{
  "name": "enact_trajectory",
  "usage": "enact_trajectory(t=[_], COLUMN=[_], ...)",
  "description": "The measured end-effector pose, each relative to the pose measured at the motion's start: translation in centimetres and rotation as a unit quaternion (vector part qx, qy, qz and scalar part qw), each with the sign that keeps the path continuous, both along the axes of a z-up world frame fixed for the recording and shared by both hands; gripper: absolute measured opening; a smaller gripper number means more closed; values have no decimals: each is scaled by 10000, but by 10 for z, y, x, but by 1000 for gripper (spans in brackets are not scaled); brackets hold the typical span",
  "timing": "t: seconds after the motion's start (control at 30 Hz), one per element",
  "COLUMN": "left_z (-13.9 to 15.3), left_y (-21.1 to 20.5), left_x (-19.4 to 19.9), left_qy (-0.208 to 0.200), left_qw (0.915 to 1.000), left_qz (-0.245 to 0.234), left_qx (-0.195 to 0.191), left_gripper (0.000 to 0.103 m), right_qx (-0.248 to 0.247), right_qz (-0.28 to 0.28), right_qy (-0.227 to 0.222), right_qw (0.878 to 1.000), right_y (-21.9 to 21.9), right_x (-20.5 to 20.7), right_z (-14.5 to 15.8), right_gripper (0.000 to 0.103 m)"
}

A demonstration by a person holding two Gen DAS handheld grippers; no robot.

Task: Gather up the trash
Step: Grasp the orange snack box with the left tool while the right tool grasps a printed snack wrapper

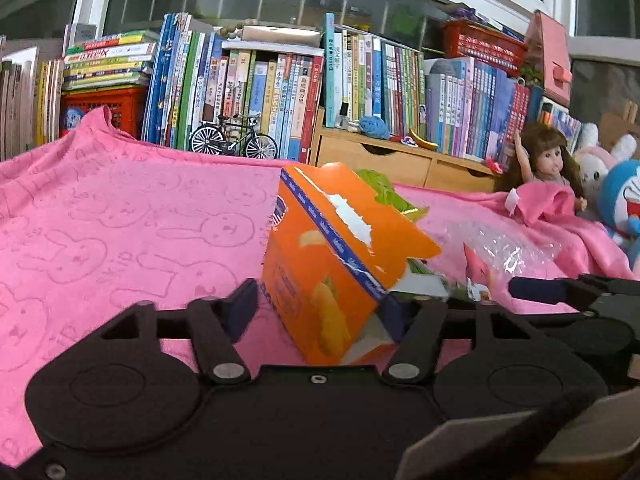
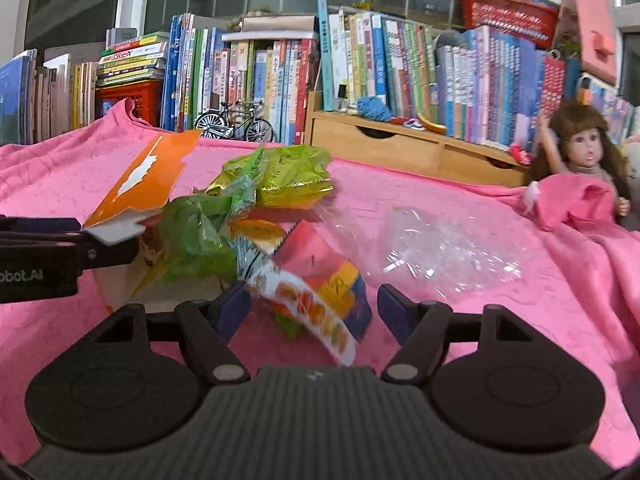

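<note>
Trash lay heaped on a pink rabbit-patterned cloth covering the surface. Toward the left of the heap stood a torn orange cardboard snack box, tilted, its ripped lid flap raised. The left gripper had its blue-padded fingers on either side of the box's lower end; the right pad was partly hidden behind the cardboard, so whether they pinched the box or merely flanked it could not be told. Just right of the box, crumpled green and gold foil wrappers were piled against its open side. In front of them a pink, yellow and white snack packet sat between the fingers of the right gripper, which stood wide apart, neither pad clearly touching it. Further right, a crumpled clear plastic bag rested flat on the cloth, near the packet. At the right edge of the surface sat a brown-haired doll in a pink dress. Along the far edge ran a row of upright books, a miniature black bicycle and a small wooden drawer unit.
</note>
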State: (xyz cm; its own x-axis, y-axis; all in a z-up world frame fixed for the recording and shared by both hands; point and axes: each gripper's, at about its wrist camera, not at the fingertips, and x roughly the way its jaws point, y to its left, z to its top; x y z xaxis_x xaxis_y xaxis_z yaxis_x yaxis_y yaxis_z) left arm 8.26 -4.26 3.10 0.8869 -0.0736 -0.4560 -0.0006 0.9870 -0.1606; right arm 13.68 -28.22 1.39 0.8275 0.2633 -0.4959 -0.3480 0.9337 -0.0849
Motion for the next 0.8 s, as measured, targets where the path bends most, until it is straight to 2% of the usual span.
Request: enact_trajectory(t=[0.03,0.1,0.13,0.17,0.27,0.33,0.5,0.8], left_z=[0,0,1,1,4,8,17,23], left_y=[3,8,9,11,19,24,36,57], left_x=[1,-2,-3,-5,-13,-20,-40,-79], left_qy=[-10,-51,-62,-79,-192,-282,-443,-453], left_qw=[10000,9999,9999,10000,9997,9995,9989,9988], left_qz=[-32,-45,-16,31,128,159,155,130], left_qx=[-90,-129,-88,-51,-40,-29,-43,-124], left_gripper=[47,27,21,17,13,11,9,12], right_qx=[27,72,118,170,135,103,279,651], right_qz=[20,81,128,179,140,103,134,529], right_qy=[39,147,200,255,232,151,47,-6], right_qw=[10000,9998,9996,9994,9995,9998,9995,9965], right_y=[0,2,2,2,5,5,2,-1], right_x=[4,9,10,10,3,-4,-22,-63], right_z=[-1,-3,-3,-4,-5,-5,2,18], right_gripper=[81,80,71,55,29,24,21,23])
